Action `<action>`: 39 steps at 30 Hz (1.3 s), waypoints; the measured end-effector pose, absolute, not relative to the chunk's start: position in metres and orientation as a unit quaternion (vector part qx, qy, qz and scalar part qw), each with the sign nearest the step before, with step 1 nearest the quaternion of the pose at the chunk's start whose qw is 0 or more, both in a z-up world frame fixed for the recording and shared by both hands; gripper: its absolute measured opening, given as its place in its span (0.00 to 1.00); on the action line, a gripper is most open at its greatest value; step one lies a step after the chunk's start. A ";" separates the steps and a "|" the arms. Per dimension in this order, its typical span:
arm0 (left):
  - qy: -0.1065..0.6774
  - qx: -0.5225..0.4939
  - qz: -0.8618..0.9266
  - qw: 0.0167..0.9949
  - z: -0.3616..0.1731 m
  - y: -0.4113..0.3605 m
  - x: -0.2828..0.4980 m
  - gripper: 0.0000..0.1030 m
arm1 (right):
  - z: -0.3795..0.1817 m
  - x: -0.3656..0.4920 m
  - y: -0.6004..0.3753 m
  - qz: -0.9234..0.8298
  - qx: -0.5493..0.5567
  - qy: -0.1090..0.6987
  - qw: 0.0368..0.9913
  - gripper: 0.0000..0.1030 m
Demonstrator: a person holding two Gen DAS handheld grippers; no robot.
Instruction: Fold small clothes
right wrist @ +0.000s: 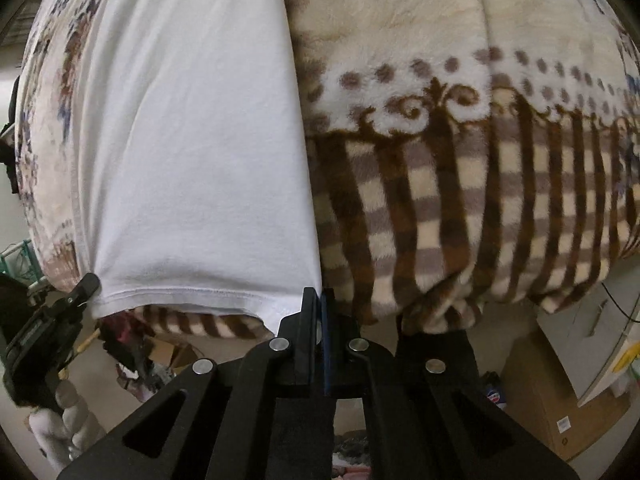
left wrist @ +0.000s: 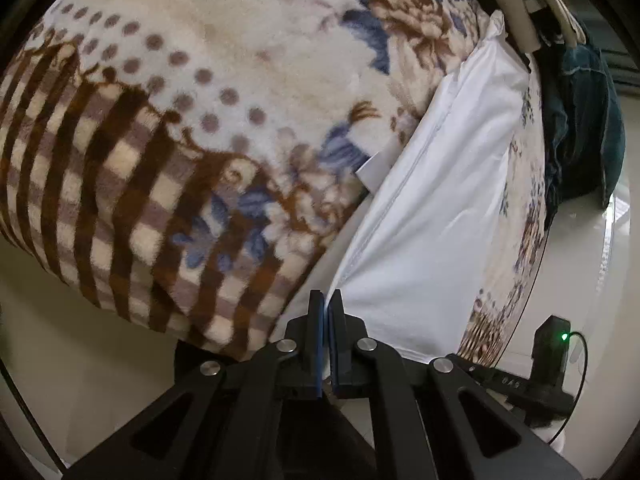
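Two grippers pinch the hem corners of one white garment on a blanket-covered bed.

The left gripper (left wrist: 327, 308) has its fingers clenched on one bottom corner of the white garment (left wrist: 432, 208); the right gripper (right wrist: 318, 306) has its fingers clenched on the other corner of the same garment (right wrist: 192, 152), whose hem runs toward 9 o'clock in the right wrist view. The garment lies flat on one floral-and-plaid blanket (right wrist: 460, 184) draped over the bed edge. One cardboard box (right wrist: 552, 396) stands on the floor at 4 o'clock; its contents cannot be seen.
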State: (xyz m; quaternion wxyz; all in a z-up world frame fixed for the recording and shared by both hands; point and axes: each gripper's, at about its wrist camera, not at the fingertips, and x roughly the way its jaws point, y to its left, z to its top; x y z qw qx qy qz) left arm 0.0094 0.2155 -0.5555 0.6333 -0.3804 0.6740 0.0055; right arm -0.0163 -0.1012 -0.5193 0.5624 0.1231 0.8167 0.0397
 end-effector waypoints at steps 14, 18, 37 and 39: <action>0.741 -0.245 -0.027 0.624 -0.587 0.178 0.038 0.05 | -0.555 -0.020 -0.083 0.023 0.081 0.847 0.525 0.07; 0.721 -0.217 -0.032 0.658 -0.539 0.179 0.052 0.65 | -0.534 -0.020 -0.092 0.045 0.129 0.842 0.522 0.62; 0.568 -0.228 -0.045 0.790 -0.482 0.161 0.404 0.78 | -0.403 0.274 -0.205 0.051 0.249 0.650 0.716 0.55; 0.568 -0.223 -0.045 0.791 -0.498 0.152 0.439 0.70 | -0.418 0.318 -0.200 0.050 0.251 0.647 0.718 0.34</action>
